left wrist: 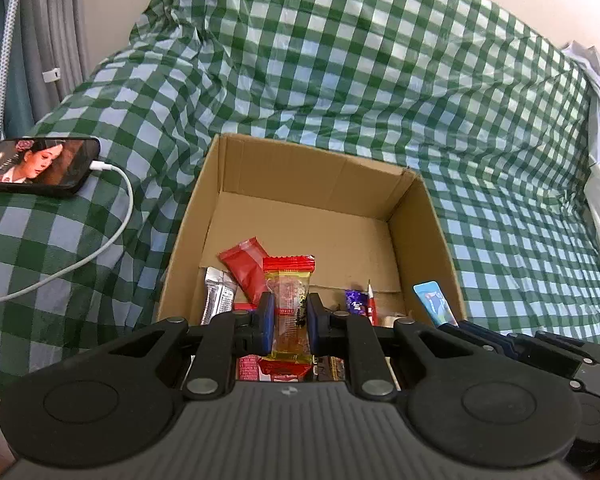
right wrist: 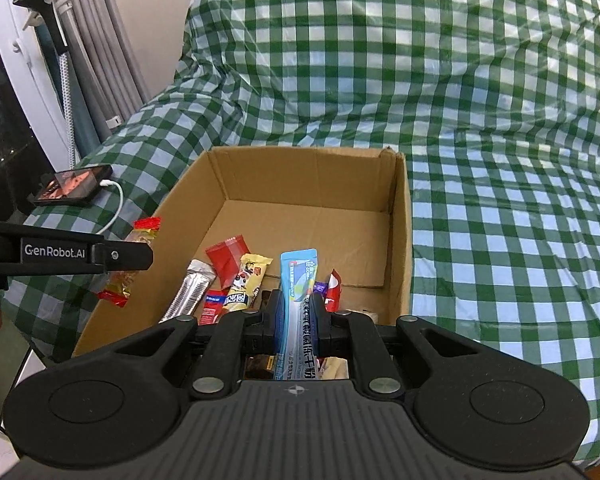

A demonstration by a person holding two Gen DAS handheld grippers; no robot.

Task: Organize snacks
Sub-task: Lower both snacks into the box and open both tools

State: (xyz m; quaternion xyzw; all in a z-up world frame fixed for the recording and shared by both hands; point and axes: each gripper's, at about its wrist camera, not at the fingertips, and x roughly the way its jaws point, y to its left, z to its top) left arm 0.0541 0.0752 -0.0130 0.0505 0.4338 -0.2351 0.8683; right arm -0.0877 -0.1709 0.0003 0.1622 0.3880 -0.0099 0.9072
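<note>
Both light, crinkly packets look slippery, so the left gripper (left wrist: 291, 322) clamps the red-ended candy wrapper (left wrist: 289, 300) mid-body, while the right gripper (right wrist: 299, 316) pinches the blue biscuit stick (right wrist: 299, 280) likewise above the cardboard box (right wrist: 400, 240).

A green-and-white checked plastic cloth (right wrist: 500, 160) covers the bed, under a plain brown cardboard box (right wrist: 400, 240). Inside lie a solid red foil packet (right wrist: 226, 258), a silver wrapped bar (right wrist: 190, 290), a yellow wrapper with a cartoon print (right wrist: 246, 280) and a small purple sweet (left wrist: 356, 300). The black left gripper (left wrist: 291, 322), with blue pads, carries a clear amber snack with red ends (left wrist: 289, 292); the black right gripper (right wrist: 299, 322) carries a light blue sachet with white and green print (right wrist: 298, 280). A white cable (left wrist: 112, 232) runs from a black phone (left wrist: 40, 166).
</note>
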